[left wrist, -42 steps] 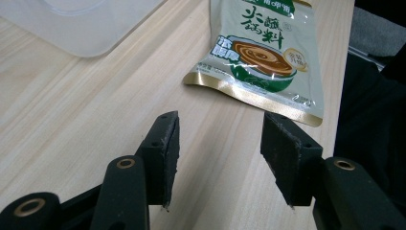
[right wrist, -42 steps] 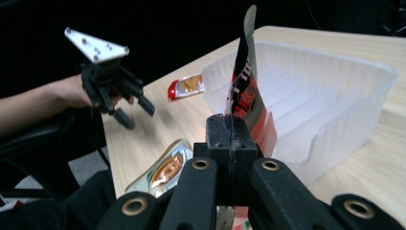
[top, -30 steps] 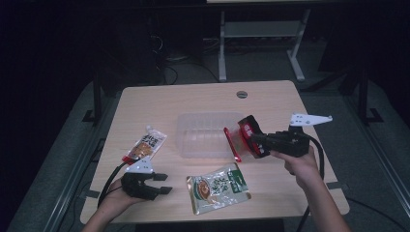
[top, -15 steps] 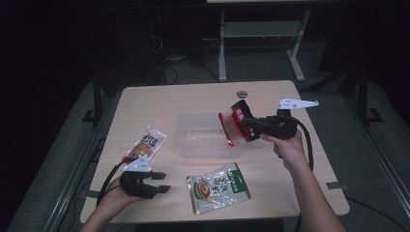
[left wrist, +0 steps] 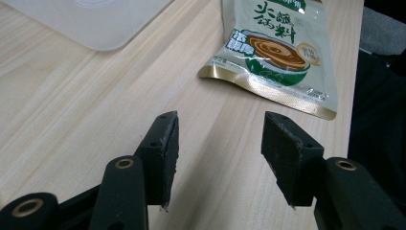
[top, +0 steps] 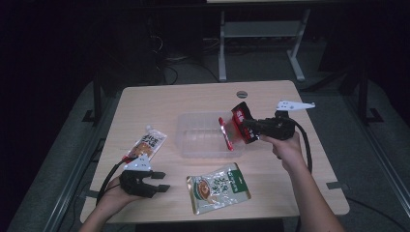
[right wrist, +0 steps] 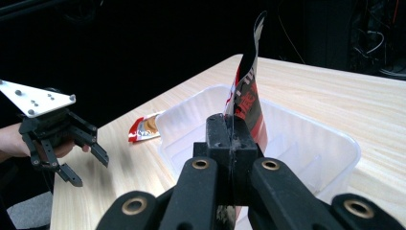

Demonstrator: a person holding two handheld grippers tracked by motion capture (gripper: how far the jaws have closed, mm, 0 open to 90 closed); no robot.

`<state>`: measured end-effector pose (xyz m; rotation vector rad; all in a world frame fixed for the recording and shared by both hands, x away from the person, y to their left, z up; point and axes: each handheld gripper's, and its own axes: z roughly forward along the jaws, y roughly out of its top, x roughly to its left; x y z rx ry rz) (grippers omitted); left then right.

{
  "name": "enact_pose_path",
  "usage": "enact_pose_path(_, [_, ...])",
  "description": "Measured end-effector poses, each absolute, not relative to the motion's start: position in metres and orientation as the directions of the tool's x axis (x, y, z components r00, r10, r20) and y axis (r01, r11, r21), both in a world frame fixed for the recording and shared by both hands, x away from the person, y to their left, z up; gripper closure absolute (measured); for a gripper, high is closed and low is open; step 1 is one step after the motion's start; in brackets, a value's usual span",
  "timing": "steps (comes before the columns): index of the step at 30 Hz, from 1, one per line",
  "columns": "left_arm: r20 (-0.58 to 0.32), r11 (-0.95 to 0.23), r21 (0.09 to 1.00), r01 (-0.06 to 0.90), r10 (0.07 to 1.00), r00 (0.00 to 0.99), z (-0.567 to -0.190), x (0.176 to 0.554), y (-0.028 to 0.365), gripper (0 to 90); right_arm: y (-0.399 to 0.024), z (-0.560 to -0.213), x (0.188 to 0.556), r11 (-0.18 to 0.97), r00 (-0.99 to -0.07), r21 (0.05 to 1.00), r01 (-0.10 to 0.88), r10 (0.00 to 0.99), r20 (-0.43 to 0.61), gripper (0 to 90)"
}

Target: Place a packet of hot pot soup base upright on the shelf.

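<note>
The right hand-held gripper (top: pixel 243 126) has its jaws pressed together on a red packet (top: pixel 236 129), and in the right gripper view the two black jaws meet with the thin edge of the packet (right wrist: pixel 246 103) clamped between them. The packet stands almost upright in the grip. It hangs over the right end of a clear plastic tray (top: pixel 203 137), which lies near the middle of the table (top: pixel 193 96). I cannot tell if the lower edge of the packet touches the tray or is just above it.

The left hand-held gripper (top: pixel 157 181) rests near the front left corner of the table, in the person's left hand (top: pixel 113 193). Its jaws stand partly apart and nothing is between them; in the left gripper view only the bare wood of the table (left wrist: pixel 72 105) is seen in the gap of the gripper (left wrist: pixel 218 143).

A green and white packet (top: pixel 217 187) lies flat close to the front edge of the table, in front of the tray and to the right of the left hand-held gripper. An orange and white packet (top: pixel 145 147) lies flat toward the left edge, beside the left end of the tray but apart from it. A round grey cap (top: pixel 241 94) sits in the table near the far edge.
</note>
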<state>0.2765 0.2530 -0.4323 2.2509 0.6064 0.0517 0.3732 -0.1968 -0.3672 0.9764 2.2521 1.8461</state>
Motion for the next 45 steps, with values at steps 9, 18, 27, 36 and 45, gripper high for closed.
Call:
enact_pose_path(9, [-0.155, -0.580, 0.704, 0.410, 0.438, 0.886, -0.433, 0.276, 0.252, 47.0, -0.193, -0.369, 0.373, 0.094, -0.790, 0.900, 0.425, 0.523, 0.319, 90.0])
enact_pose_path(18, [-0.156, -0.583, 0.702, 0.408, 0.434, 0.887, -0.433, 0.277, 0.251, 46.9, -0.188, -0.369, 0.373, 0.107, -0.786, 0.899, 0.424, 0.536, 0.307, 89.9])
enact_pose_path(27, [-0.157, -0.590, 0.697, 0.408, 0.429, 0.890, -0.434, 0.276, 0.250, 46.9, -0.179, -0.370, 0.373, 0.123, -0.784, 0.895, 0.429, 0.543, 0.301, 89.9])
enact_pose_path(36, [-0.157, -0.594, 0.694, 0.407, 0.426, 0.891, -0.434, 0.276, 0.250, 46.9, -0.173, -0.375, 0.375, 0.145, -0.780, 0.886, 0.441, 0.549, 0.299, 89.8])
enact_pose_path(45, [-0.160, -0.593, 0.694, 0.409, 0.427, 0.890, -0.435, 0.276, 0.250, 46.9, -0.167, -0.381, 0.378, 0.177, -0.776, 0.872, 0.457, 0.559, 0.293, 89.6])
